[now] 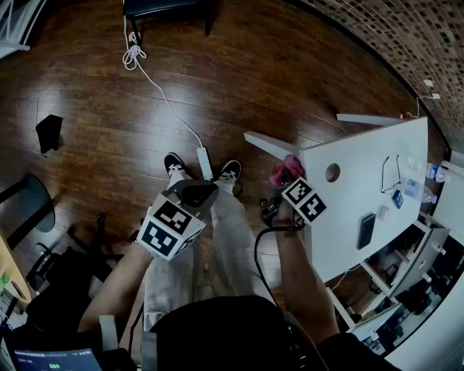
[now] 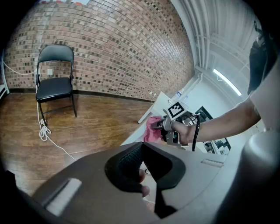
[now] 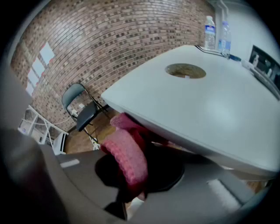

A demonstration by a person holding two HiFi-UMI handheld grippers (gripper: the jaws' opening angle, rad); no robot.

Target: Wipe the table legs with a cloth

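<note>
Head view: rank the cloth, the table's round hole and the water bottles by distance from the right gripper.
1. Cloth, held in the right gripper, at the table corner.
2. Round hole, just inside that corner.
3. Water bottles, at the far edge.

The table (image 1: 362, 156) stands to the right, with the person at its near left corner. On it, a phone (image 1: 366, 230) lies nearest, glasses (image 1: 390, 174) lie beyond it, and bottles (image 1: 435, 172) stand at the far right edge. A hole (image 1: 333, 172) sits near the left corner. A table leg (image 1: 270, 145) reaches out leftward from below that corner. The right tool (image 1: 281, 190) grips the cloth (image 1: 287, 169) at the corner, tucked under the top's edge. The left tool (image 1: 194, 196) is to its left, above the person's legs and apart from the table. On the floor (image 1: 87, 72) ahead, a power strip (image 1: 205, 163) lies between the shoes (image 1: 174, 165), and its cable (image 1: 163, 94) runs on to a chair (image 1: 163, 7) farther off.
</note>
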